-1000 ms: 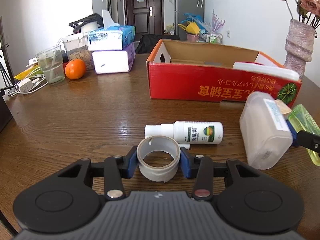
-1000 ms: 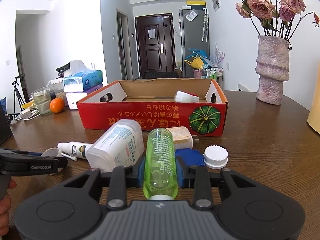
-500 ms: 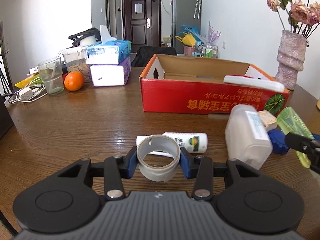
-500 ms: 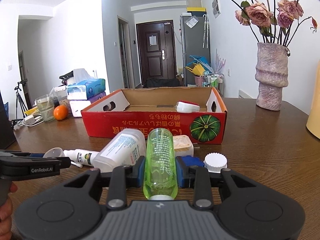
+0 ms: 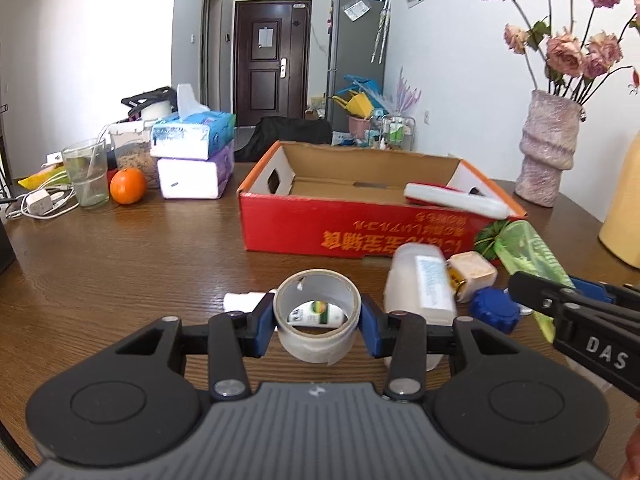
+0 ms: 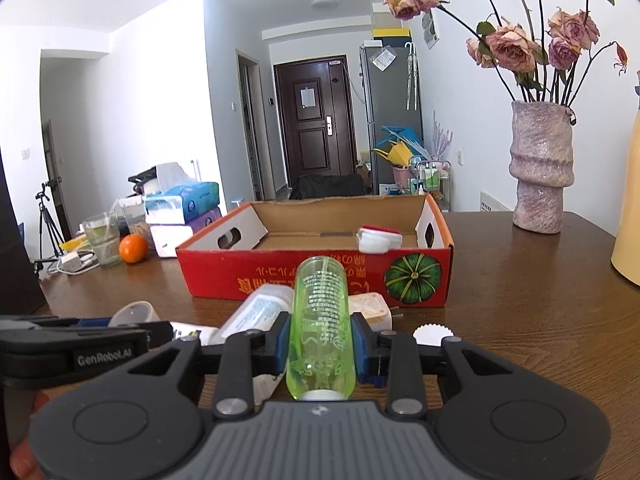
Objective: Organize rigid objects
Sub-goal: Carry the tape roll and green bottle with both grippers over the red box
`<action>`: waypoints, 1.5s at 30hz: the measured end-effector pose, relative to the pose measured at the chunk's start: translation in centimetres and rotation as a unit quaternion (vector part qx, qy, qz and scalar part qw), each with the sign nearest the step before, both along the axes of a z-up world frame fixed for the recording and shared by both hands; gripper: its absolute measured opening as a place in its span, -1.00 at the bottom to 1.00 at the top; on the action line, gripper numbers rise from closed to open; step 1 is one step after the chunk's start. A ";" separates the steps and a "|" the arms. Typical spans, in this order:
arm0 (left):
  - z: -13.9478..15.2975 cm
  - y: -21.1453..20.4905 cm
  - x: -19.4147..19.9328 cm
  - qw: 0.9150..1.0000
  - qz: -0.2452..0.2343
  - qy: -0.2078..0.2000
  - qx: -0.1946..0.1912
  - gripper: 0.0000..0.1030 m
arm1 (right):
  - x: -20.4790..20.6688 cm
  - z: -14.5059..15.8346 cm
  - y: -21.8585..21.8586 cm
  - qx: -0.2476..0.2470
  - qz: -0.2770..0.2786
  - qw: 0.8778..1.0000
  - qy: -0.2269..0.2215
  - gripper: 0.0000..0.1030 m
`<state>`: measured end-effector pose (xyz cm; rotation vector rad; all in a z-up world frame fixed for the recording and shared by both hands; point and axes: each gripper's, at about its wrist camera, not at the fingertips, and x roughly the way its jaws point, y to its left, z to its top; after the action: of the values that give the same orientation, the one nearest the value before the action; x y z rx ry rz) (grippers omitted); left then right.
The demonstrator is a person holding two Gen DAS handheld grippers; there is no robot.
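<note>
My left gripper [image 5: 317, 322] is shut on a grey tape roll [image 5: 316, 338], held above the table. Through its hole a small white spray bottle [image 5: 316, 314] shows, lying on the wood. My right gripper [image 6: 322, 346] is shut on a clear green bottle [image 6: 322, 320], lifted and pointing at the red cardboard box [image 6: 320, 276]. That box [image 5: 360, 236] stands open ahead and holds a white and red object [image 5: 452, 198]. A frosted white bottle [image 5: 420, 288], a beige plug [image 5: 472, 274], a blue cap [image 5: 492, 310] and a white cap [image 6: 432, 336] lie in front of it.
A textured vase [image 6: 540, 168] of dried roses stands at the right. At the back left are tissue packs [image 5: 192, 156], an orange [image 5: 127, 186], a glass [image 5: 86, 172] and a charger with cable [image 5: 40, 204]. A yellow object [image 5: 622, 200] sits at the right edge.
Both grippers have risen with their loads. The left one moved back and up, so the box and bottles sit lower and farther away. The tape roll now overlaps the spray bottle.
</note>
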<state>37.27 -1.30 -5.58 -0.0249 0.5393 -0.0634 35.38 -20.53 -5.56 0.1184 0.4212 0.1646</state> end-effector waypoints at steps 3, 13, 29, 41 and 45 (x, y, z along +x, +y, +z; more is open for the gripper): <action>0.9 -0.4 -0.3 1.000 -0.001 -0.008 -0.004 -0.14 | -0.1 0.5 -0.1 0.002 0.000 1.000 -0.005 -0.41; 3.5 -1.0 -0.2 1.000 -0.004 -0.024 -0.013 -0.14 | 0.1 2.4 -0.6 0.005 0.001 1.000 -0.019 -0.41; 6.5 -1.7 3.1 0.998 0.016 -0.049 -0.024 -0.14 | 2.7 4.9 -0.5 0.005 -0.007 0.999 -0.040 -0.41; 6.5 -1.1 7.1 0.998 0.031 -0.045 -0.044 -0.14 | 6.2 5.1 0.3 0.002 0.002 0.999 -0.033 -0.41; 6.6 -1.4 8.4 0.998 0.031 -0.046 -0.043 -0.14 | 7.4 4.9 0.2 0.003 0.003 1.000 -0.025 -0.41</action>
<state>45.63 -2.70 1.02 -0.1224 0.4429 -0.0263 42.76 -20.33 -0.66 0.1197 0.3705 0.1738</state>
